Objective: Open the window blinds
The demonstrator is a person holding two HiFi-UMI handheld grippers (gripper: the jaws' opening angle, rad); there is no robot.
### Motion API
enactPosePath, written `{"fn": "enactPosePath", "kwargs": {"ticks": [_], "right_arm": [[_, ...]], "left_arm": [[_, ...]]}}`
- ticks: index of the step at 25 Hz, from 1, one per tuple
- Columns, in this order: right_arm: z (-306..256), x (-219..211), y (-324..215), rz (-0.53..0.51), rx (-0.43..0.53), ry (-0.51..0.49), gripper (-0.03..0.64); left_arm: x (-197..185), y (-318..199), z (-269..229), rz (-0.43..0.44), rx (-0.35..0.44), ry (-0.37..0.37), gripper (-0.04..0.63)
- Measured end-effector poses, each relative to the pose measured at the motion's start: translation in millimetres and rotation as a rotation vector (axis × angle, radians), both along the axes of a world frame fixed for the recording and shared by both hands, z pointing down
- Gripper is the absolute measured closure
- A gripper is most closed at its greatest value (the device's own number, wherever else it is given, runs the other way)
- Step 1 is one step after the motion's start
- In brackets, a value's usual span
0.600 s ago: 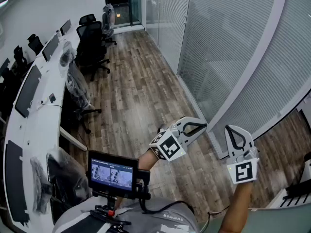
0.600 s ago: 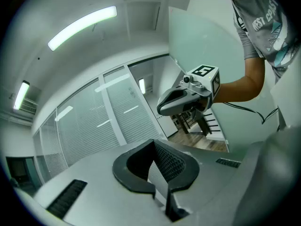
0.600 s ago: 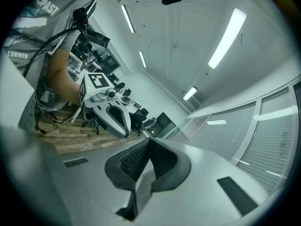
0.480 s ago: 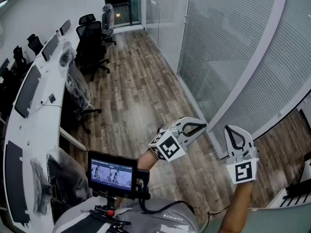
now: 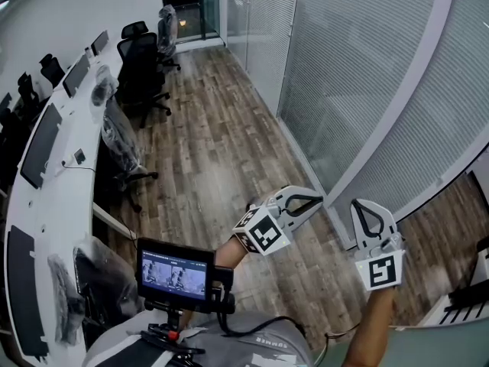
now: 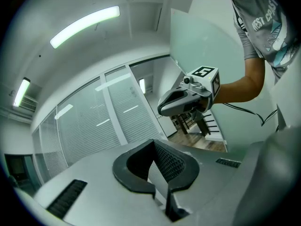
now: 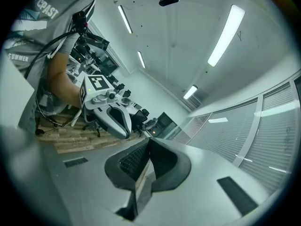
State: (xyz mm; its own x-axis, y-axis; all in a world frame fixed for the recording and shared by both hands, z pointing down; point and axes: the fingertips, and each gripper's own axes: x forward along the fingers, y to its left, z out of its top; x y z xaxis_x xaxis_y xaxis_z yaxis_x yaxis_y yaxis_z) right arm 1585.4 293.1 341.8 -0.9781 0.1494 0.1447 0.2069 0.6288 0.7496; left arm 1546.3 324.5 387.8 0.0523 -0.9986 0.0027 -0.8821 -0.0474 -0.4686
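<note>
Almost nothing has changed in the last half second. My view from the head has slid only a little, and both my tongs hang at the same place as before, side by side above the floor (image 5: 221, 151). My left tongs (image 5: 317, 198) are closed, with the ribbed pads together and nothing between them. My right tongs (image 5: 365, 205) are closed and empty too. So I judge the task is not begun. The blinds (image 5: 359, 60) are in front of me and to my right, well apart from both tongs. They are fully closed, and no contact is made yet. I must first come nearer and find the part that moves them, because I see no cord or wand in these views.

The blinds are thin, white, horizontal slats. They lie flat and dense, and they look light and easy to bend. A smooth pale frame post (image 5: 405, 90) divides them into panels. The floor is of wood planks, brown and grey, with a matte grain. On the left there is a long, white, curved desk (image 5: 65, 182) and black chairs (image 5: 141, 67), some wrapped in clear plastic.
</note>
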Motion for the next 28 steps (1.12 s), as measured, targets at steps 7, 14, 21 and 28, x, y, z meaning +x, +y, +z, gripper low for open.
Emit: {"fn": "enactPosePath", "kwargs": {"ticks": [7, 14, 21, 28], "right_arm": [[12.2, -7.6, 10.5, 0.023, -0.021, -0.004, 0.614], [37.1, -39.7, 19.0, 0.086, -0.101, 0.013, 0.614], [19.3, -58.0, 51.9, 0.104, -0.089, -0.029, 0.614], [32.3, -71.5, 46.9, 0.108, -0.076, -0.024, 0.614]], "left_arm": [[-11.7, 20.4, 6.0, -0.002, -0.002, 0.010, 0.600], [-64.4, 69.9, 35.0, -0.079, -0.050, 0.012, 0.600], [-112.7, 125.5, 35.8, -0.132, -0.025, 0.037, 0.600], [-140.8, 133.0, 68.7, -0.158, -0.059, 0.065, 0.600]]}}
